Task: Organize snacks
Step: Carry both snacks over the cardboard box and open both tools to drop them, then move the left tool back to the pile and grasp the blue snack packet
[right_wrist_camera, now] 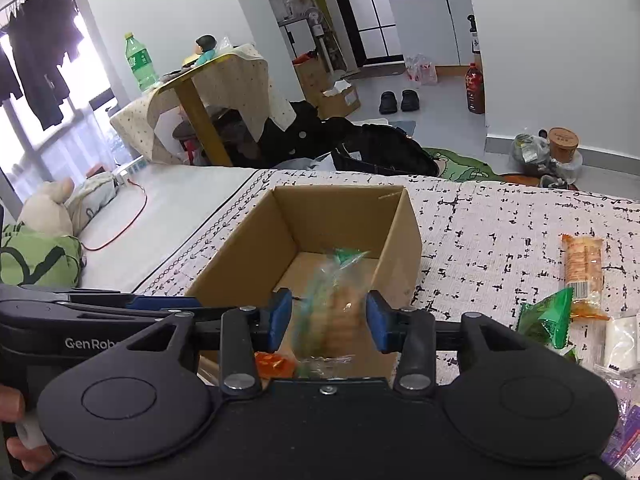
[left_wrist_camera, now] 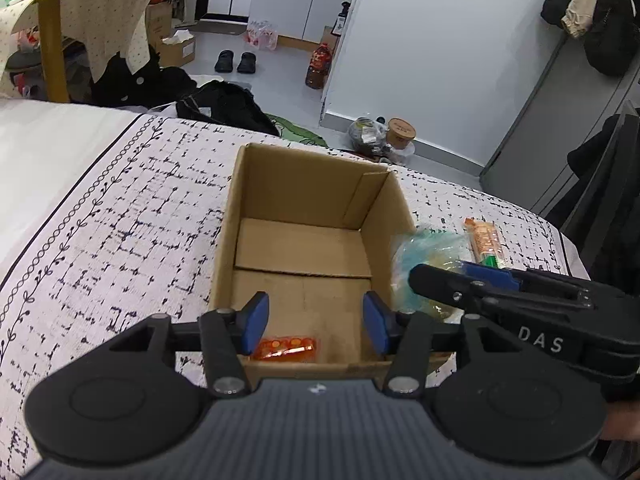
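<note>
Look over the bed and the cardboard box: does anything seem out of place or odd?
Nothing is spilled or damaged. The one oddity is a blurred clear snack bag between the right gripper's open jaws, over the cardboard box; whether it is gripped cannot be told.

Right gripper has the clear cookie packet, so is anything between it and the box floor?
Nothing visible. The clear packet hangs over the open cardboard box; only a small orange packet lies in the near corner.

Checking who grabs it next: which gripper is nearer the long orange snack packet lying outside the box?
Right. The right gripper is beside the orange packet; the left gripper hovers over the cardboard box.
</note>
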The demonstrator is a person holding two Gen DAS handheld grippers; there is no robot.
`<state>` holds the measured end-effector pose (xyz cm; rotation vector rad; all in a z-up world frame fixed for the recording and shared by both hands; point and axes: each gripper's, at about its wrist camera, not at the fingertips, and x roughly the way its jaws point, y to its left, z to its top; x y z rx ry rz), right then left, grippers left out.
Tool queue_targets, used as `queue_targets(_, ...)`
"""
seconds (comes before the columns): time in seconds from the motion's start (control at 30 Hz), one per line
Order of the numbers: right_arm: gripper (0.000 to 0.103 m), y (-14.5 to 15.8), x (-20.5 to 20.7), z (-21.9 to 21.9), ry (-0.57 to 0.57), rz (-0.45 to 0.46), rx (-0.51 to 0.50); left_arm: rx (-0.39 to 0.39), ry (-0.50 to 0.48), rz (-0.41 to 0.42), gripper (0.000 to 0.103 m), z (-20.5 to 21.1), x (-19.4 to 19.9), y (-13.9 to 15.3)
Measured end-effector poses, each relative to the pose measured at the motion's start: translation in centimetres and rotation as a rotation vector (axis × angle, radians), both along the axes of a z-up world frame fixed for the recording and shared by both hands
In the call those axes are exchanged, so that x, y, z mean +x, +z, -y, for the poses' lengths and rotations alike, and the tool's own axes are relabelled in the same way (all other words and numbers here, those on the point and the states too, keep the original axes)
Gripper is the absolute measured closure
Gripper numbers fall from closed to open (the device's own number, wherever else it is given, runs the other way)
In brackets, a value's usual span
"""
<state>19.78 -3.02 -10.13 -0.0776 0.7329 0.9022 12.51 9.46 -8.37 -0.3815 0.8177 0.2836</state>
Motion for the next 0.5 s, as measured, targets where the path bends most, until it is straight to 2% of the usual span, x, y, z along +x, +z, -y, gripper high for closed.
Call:
queue_targets(0.17,0.046,0.3,0.0,1.2,-0.034,0.006,-0.002,0.001,0.027,-0.004,0.039,-0.2,-0.3,0.1)
queue_targets(0.5,0.019,0.3,0.0,4.8,-0.128,0.052,-0.029,-0.004,0.000,-0.006,0.020,1.6,0.2,0.5)
